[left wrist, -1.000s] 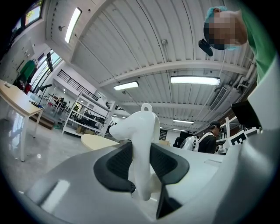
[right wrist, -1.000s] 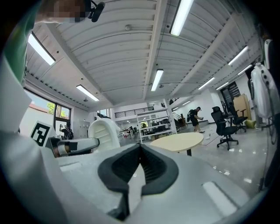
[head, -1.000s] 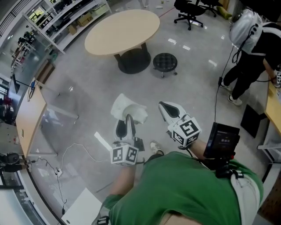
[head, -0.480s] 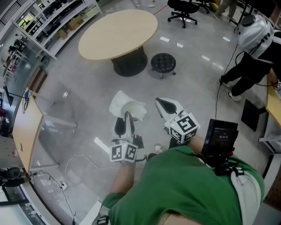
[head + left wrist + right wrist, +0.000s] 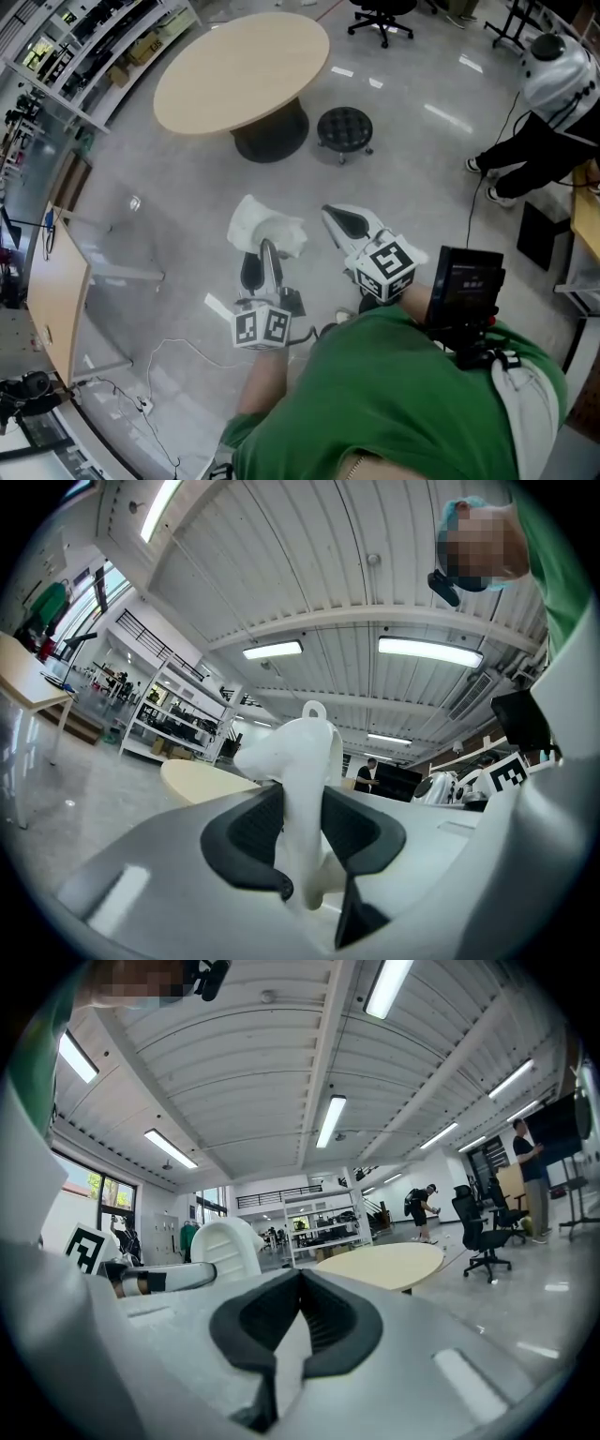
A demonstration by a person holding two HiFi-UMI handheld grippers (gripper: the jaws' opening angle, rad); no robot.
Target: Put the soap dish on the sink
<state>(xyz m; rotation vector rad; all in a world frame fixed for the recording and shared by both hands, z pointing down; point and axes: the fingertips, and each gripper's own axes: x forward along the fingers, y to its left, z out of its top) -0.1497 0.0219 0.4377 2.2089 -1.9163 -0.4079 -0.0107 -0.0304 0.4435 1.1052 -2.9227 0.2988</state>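
The left gripper has its jaws partly apart and clamped on a white plastic soap dish: the two black rubber pads press on either side of the dish's thin lower part, which fills the gap between them. In the head view the same left gripper points away from the person in the green top, and the soap dish sticks out past the jaw tips, in the air over the grey polished floor. The dish is gripped on edge. From the left gripper view it shows as a narrow upright profile, its long axis running up and forward from the jaws, with a small ring at the far top end. From the right gripper view its broad ribbed face shows, just to the left of that gripper's jaws. The right gripper has its black pads closed together, with nothing between them. In the head view the right gripper is just beside the left one, apart from the dish, and points the same way. Beyond both, well apart, stand a round beige table and a round black stool.
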